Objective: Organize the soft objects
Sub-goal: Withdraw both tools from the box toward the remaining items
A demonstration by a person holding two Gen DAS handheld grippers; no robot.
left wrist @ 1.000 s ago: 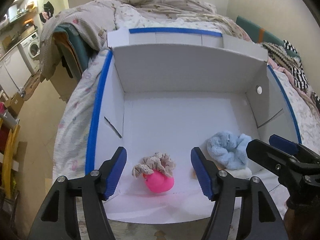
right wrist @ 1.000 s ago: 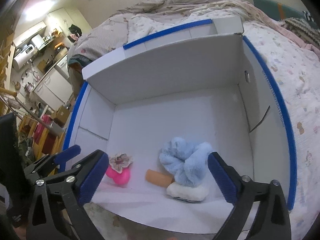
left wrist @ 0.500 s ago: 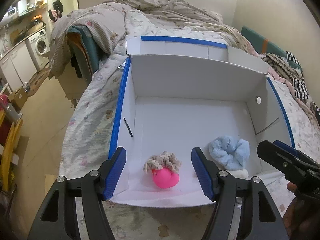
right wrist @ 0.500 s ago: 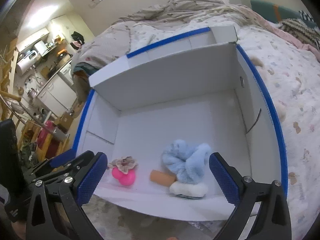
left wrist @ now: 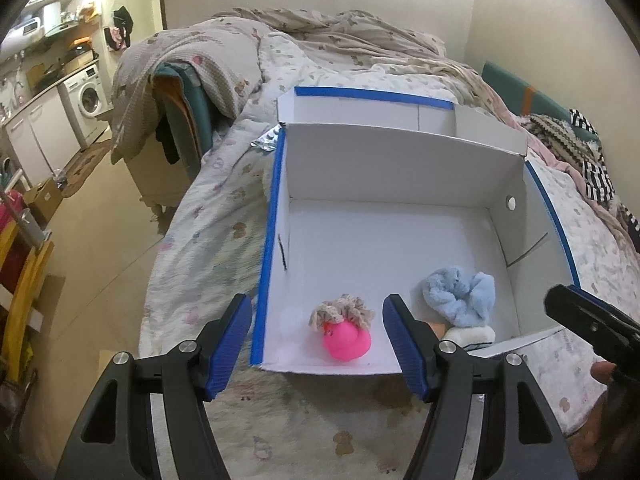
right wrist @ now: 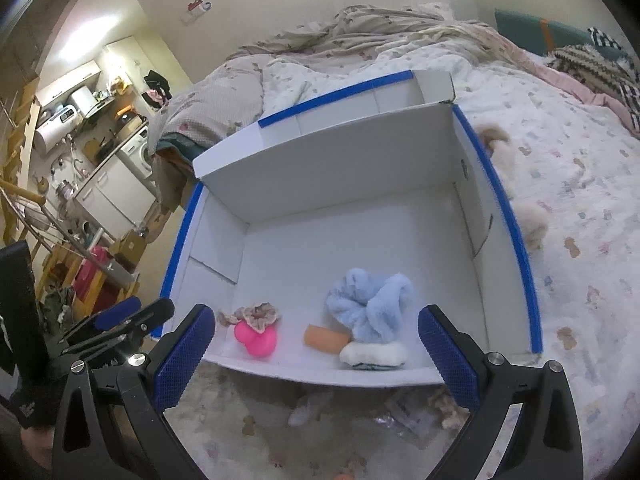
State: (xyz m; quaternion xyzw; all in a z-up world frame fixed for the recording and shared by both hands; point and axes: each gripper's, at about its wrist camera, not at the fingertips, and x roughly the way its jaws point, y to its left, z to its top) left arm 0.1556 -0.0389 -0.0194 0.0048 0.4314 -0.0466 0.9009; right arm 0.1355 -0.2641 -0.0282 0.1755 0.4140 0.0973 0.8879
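We held both grippers, left and right, jaws apart and empty, before the white cardboard box; beyond them lay a fluffy blue scrunchie and glossy pink ball.

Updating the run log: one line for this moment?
left gripper: open, empty | right gripper: open, empty | white box: pink toy, blue scrunchie inside

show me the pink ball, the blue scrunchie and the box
pink ball (left wrist: 347,344), left wrist view, its front.
blue scrunchie (right wrist: 370,304), right wrist view, its fluffy middle.
box (right wrist: 332,164), right wrist view, its back wall.
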